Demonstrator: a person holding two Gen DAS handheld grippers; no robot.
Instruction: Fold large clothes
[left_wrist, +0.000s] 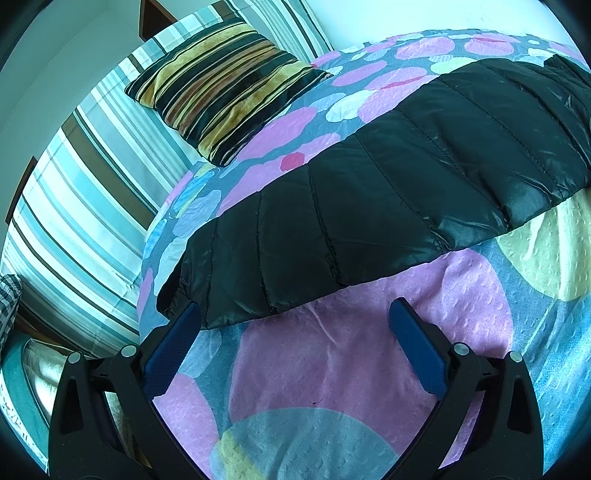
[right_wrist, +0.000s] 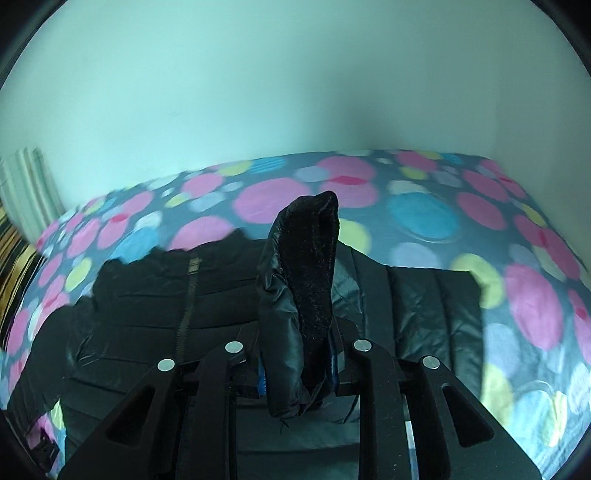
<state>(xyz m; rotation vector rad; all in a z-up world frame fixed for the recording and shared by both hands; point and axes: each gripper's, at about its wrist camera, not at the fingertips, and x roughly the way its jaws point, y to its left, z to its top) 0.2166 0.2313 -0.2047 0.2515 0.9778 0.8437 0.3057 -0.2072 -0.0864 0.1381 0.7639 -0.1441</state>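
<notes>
A black puffer jacket (right_wrist: 155, 295) is lying flat on the bed's spotty bedspread (right_wrist: 424, 218). The right gripper (right_wrist: 299, 369) is pinching a cuff of the jacket (right_wrist: 314, 266) — its fingers are sitting close together, squeezing the cloth, and the cuff is sticking up between them. The left gripper (left_wrist: 291, 314) is hanging just above the bedspread with its fingers (left_wrist: 417, 347) wide apart and nothing in them — a jacket sleeve (left_wrist: 369, 206) is lying right in front. A stripy pillow (left_wrist: 225, 96) is resting at the head of the bed.
</notes>
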